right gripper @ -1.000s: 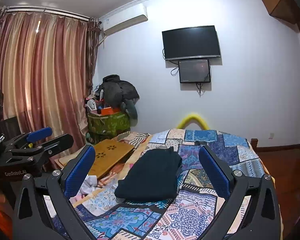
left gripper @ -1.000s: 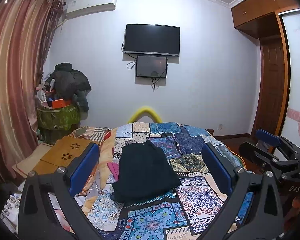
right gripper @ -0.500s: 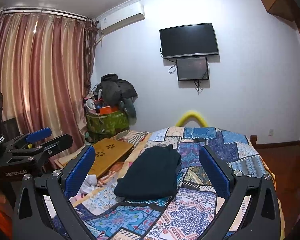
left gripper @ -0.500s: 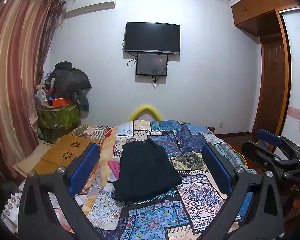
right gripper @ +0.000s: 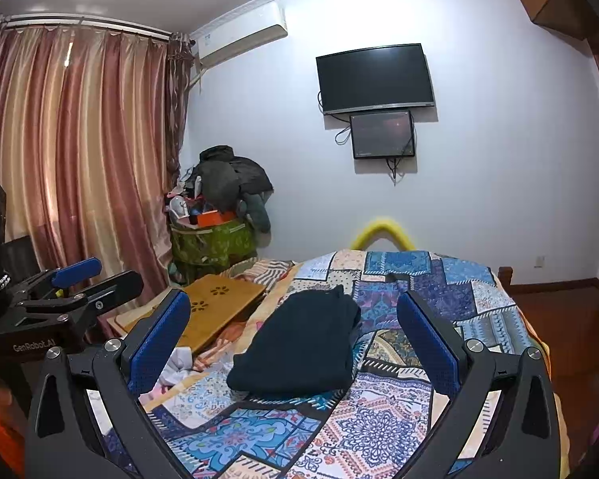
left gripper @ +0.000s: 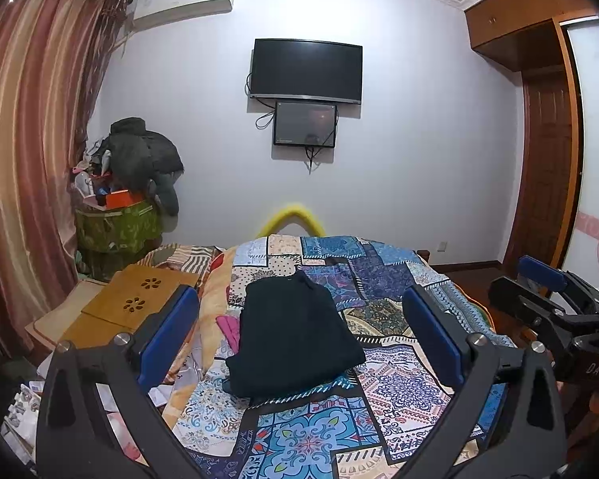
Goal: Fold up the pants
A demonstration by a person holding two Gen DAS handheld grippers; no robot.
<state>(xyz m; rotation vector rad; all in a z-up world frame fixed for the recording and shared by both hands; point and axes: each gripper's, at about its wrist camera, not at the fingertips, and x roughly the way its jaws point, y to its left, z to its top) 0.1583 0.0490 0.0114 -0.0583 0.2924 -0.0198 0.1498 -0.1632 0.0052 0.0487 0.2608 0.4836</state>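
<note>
Up front in the left wrist view, my left gripper (left gripper: 299, 333) hangs with fingers spread wide, empty, above the folded dark pants (left gripper: 293, 331) lying on the patchwork quilt (left gripper: 383, 391). Over in the right wrist view, my right gripper (right gripper: 293, 337) is likewise agape, clear of the pants (right gripper: 299, 345).

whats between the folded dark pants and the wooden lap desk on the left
In the left wrist view, a pink cloth and rumpled orange bedding lie between the pants and the lap desk.
</note>
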